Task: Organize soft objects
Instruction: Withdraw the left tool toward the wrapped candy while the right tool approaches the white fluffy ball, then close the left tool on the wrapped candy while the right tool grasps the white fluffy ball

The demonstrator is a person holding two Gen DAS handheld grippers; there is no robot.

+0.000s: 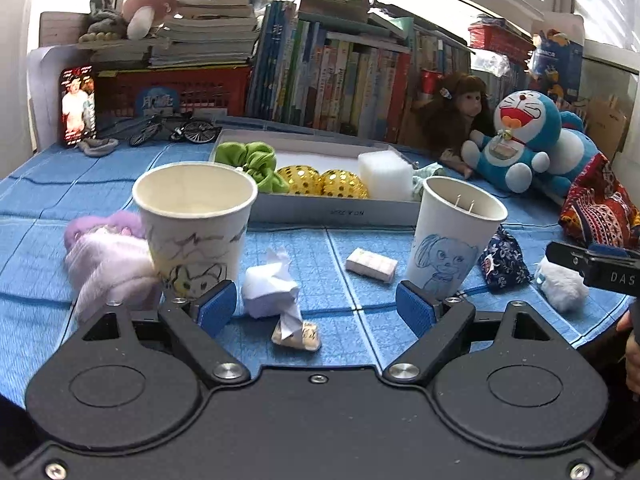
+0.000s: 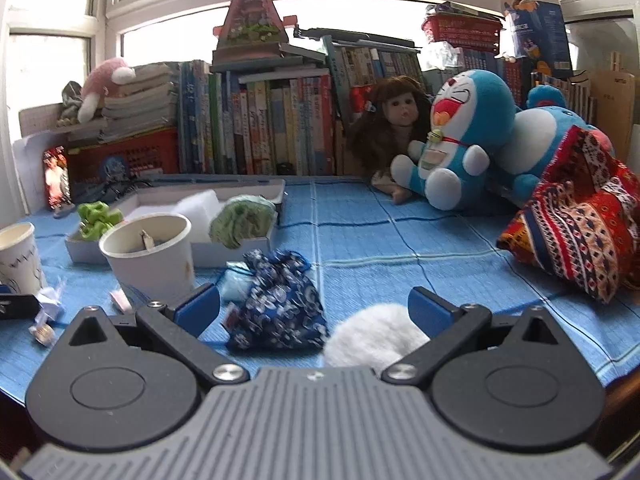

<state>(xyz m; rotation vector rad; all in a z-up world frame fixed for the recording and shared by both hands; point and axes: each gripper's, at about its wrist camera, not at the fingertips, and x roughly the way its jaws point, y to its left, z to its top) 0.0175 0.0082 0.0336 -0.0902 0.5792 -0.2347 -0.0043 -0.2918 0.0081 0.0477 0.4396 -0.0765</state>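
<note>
Both hand-held grippers are held open, empty. The left hand-held gripper (image 1: pixel 316 310) straddles the crumpled white paper wad (image 1: pixel 272 290); the cat-sketched white paper cup (image 1: pixel 196 224) beside it could be toppled. The fluffy white pompom (image 2: pixel 374 334) between the right hand-held gripper (image 2: pixel 314 312) jaws could be pushed aside.

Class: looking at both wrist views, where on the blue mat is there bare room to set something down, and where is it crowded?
Bare: the blue mat between the floral pouch, the Doraemon plush and the patterned cloth. Crowded: around both paper cups and the tray.

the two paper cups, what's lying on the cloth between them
In the left wrist view, between the cat-drawing cup and the dog-drawing cup lie a crumpled white paper wad and a small white packet.
</note>
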